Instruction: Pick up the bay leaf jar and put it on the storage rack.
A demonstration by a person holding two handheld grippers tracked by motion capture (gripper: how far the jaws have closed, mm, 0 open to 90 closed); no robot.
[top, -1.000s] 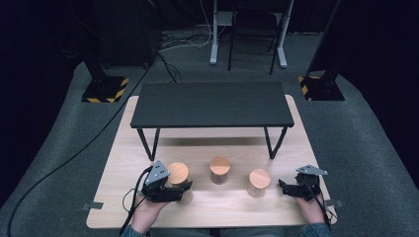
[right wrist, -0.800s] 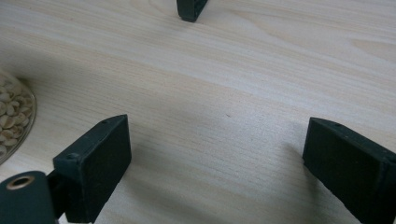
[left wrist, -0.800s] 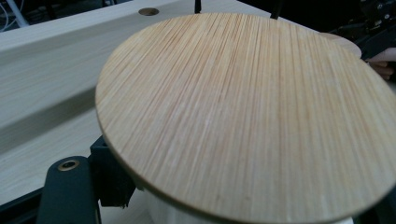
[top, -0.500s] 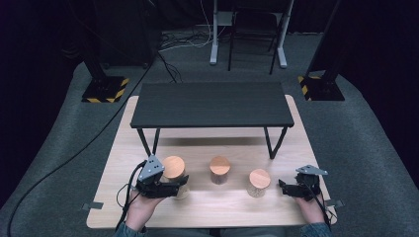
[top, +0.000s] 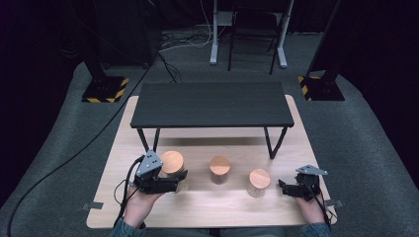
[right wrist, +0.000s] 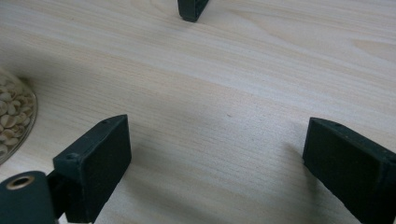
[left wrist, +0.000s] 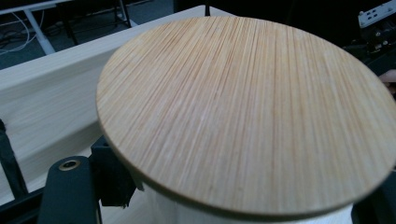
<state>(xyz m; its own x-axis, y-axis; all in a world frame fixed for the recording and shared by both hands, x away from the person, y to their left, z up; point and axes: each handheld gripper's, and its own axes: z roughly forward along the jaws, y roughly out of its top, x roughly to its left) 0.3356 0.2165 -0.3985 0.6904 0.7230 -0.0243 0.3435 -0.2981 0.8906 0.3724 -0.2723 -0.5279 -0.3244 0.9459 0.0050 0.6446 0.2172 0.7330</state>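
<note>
Left jar [top: 173, 168], lower left of the high view, is gripped and looks just lifted off the tabletop [top: 222, 207]; placement is yet to come, likely on the black shelf [top: 212, 103] above. Its bamboo lid [left wrist: 243, 116] sits right over the jaws in the left gripper view. Left gripper [top: 170, 183] is clamped on the jar body. Right gripper [top: 285, 187] rests released, lower right, just beside the right jar [top: 258, 181]. Middle jar [top: 219, 169] untouched.

I work at a pale wooden counter [top: 207, 207] on grey carpet [top: 365, 148]. A low black bench [top: 212, 103] stands on it. Beyond, dark walls, white desk legs [top: 215, 34], and black stands with yellow-striped bases [top: 104, 90].
</note>
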